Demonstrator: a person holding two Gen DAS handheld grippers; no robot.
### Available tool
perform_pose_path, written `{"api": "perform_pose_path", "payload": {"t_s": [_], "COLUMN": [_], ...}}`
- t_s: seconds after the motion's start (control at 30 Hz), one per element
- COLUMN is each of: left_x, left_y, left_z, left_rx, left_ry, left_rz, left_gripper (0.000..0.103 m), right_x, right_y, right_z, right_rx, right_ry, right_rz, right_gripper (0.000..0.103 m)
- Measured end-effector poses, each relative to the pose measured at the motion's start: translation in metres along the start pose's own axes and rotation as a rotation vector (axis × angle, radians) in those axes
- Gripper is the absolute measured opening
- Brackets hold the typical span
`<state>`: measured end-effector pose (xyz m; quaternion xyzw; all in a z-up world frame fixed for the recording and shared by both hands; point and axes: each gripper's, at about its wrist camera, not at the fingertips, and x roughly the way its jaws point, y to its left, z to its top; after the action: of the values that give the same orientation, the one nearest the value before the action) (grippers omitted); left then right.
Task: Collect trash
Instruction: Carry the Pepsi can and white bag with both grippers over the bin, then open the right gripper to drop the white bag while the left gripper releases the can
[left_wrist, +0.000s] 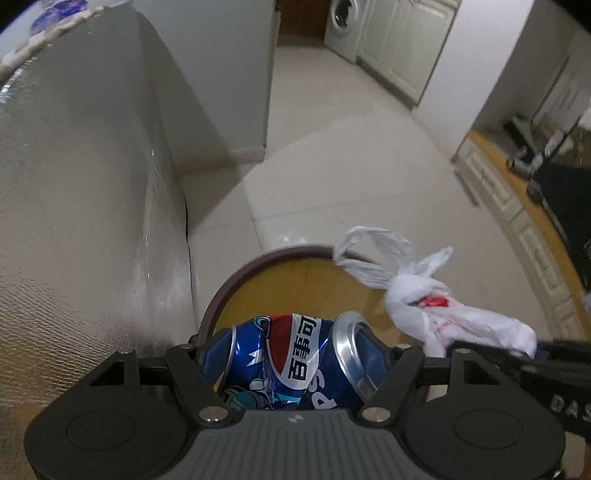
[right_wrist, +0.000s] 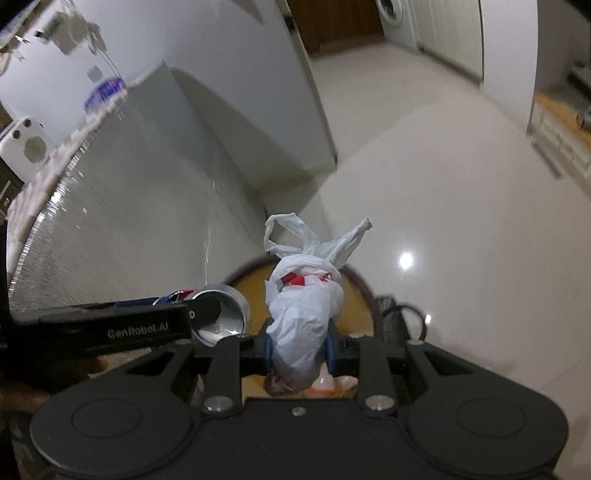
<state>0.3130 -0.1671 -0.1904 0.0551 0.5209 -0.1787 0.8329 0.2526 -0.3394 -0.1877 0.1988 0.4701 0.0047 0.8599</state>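
Note:
A crushed blue Pepsi can lies sideways between the jaws of my left gripper, which is shut on it. My right gripper is shut on a knotted white plastic bag with red print inside, its blue pads pressing both sides. Both hang just above a round bin with a brown rim and a yellowish inside. In the left wrist view the bag is to the right of the can. In the right wrist view the can's silver end shows at the left, over the bin's rim.
A tall pale textured appliance side stands close on the left of the bin. Glossy light floor tiles stretch ahead to a washing machine and white cabinets. A dark object with a ring sits right of the bin.

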Motion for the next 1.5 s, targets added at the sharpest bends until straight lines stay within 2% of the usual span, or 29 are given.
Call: {"api": "perform_pose_path", "payload": {"t_s": [0.1, 0.2, 0.4, 0.63, 0.8, 1.07, 1.13, 1.17, 1.23, 1.33, 1.37, 1.4, 1.5], "left_x": [0.012, 0.024, 0.039, 0.043, 0.046, 0.053, 0.054, 0.054, 0.053, 0.049, 0.049, 0.049, 0.051], "left_y": [-0.003, -0.003, -0.009, -0.022, -0.022, -0.033, -0.034, -0.034, -0.035, -0.035, -0.036, -0.036, -0.039], "left_z": [-0.005, -0.005, -0.009, -0.016, -0.022, -0.026, -0.027, -0.027, -0.028, -0.032, -0.032, -0.033, -0.034], "left_rx": [0.048, 0.093, 0.151, 0.206, 0.212, 0.260, 0.268, 0.272, 0.275, 0.275, 0.276, 0.278, 0.291], "left_ry": [0.034, 0.070, 0.137, 0.156, 0.170, 0.167, 0.161, 0.156, 0.138, 0.111, 0.110, 0.111, 0.136], "left_rz": [0.012, 0.064, 0.091, 0.051, 0.040, 0.015, 0.011, 0.009, 0.001, -0.026, -0.030, -0.032, -0.028], "left_gripper": [0.073, 0.073, 0.073, 0.074, 0.074, 0.074, 0.075, 0.075, 0.078, 0.081, 0.084, 0.092, 0.097], "right_x": [0.025, 0.052, 0.093, 0.122, 0.136, 0.154, 0.151, 0.150, 0.147, 0.140, 0.137, 0.135, 0.133], "right_y": [0.001, 0.003, 0.002, 0.001, 0.016, 0.013, 0.008, 0.006, 0.002, -0.001, -0.003, -0.004, -0.006], "right_z": [-0.001, -0.001, 0.001, -0.002, 0.000, -0.005, -0.006, -0.006, -0.004, -0.004, -0.004, -0.004, -0.004], "right_rx": [0.011, 0.027, 0.039, 0.052, -0.001, -0.025, -0.018, -0.012, -0.005, 0.005, 0.011, 0.013, 0.003], "right_ry": [0.060, 0.111, 0.177, 0.217, 0.238, 0.286, 0.278, 0.272, 0.261, 0.260, 0.261, 0.260, 0.270], "right_rz": [0.004, -0.004, -0.049, -0.037, 0.041, -0.021, -0.036, -0.041, -0.044, -0.027, -0.022, -0.017, -0.015], "right_gripper": [0.027, 0.027, 0.027, 0.029, 0.031, 0.035, 0.044, 0.056, 0.065, 0.069, 0.070, 0.070, 0.071]}}
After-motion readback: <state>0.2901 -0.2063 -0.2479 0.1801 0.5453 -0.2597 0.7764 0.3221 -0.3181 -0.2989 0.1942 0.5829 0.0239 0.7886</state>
